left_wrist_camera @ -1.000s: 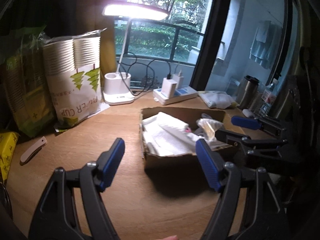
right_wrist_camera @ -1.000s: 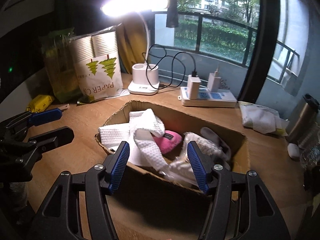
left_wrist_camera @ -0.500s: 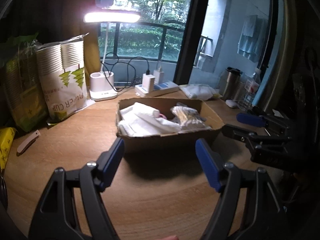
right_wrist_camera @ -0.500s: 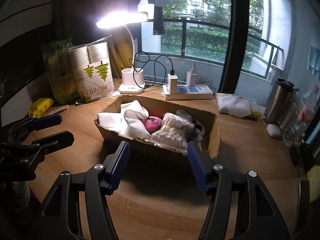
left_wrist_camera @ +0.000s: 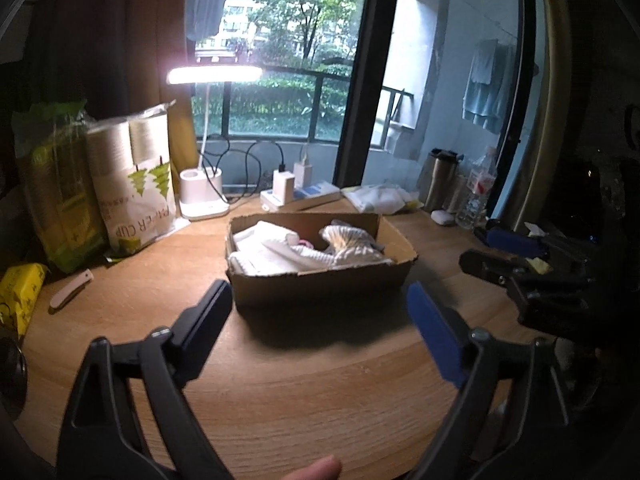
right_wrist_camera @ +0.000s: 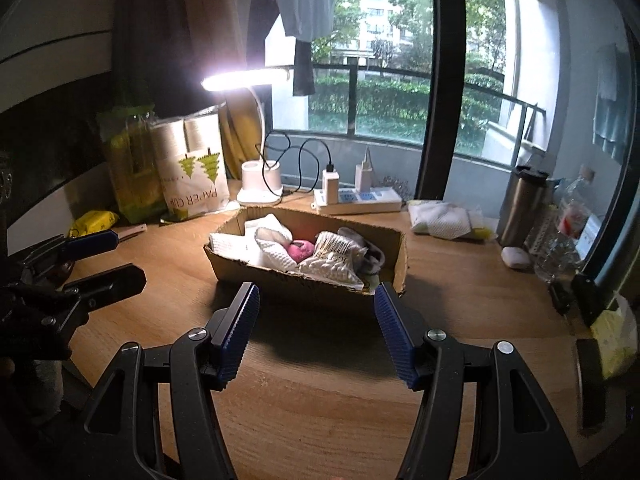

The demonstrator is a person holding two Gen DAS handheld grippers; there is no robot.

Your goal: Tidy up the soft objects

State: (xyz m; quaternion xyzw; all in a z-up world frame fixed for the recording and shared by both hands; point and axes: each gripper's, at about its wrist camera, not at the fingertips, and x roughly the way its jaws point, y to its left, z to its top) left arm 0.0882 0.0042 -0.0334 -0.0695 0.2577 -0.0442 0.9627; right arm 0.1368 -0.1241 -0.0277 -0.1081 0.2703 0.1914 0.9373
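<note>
A shallow cardboard box (left_wrist_camera: 320,284) (right_wrist_camera: 304,276) stands on the wooden table. It holds white towels (left_wrist_camera: 264,248) (right_wrist_camera: 276,252), a pink soft item (right_wrist_camera: 301,249) and a knitted white piece (left_wrist_camera: 348,240) (right_wrist_camera: 336,256). My left gripper (left_wrist_camera: 320,328) is open and empty, well back from the box's near side. My right gripper (right_wrist_camera: 316,328) is open and empty, also back from the box. Each gripper shows in the other view, the right one (left_wrist_camera: 504,252) and the left one (right_wrist_camera: 96,260), both with jaws apart.
A lit desk lamp (right_wrist_camera: 260,188), a paper-cup bag (left_wrist_camera: 136,184), a green bag (left_wrist_camera: 52,184), a yellow pack (left_wrist_camera: 20,292) and a small knife (left_wrist_camera: 72,288) stand left. A power strip (right_wrist_camera: 356,200), a white cloth (right_wrist_camera: 444,220), a steel mug (right_wrist_camera: 520,208) and a bottle (right_wrist_camera: 568,224) stand right.
Both grippers have pulled back and up from the box, which now looks smaller and farther. Both stay open and empty.
</note>
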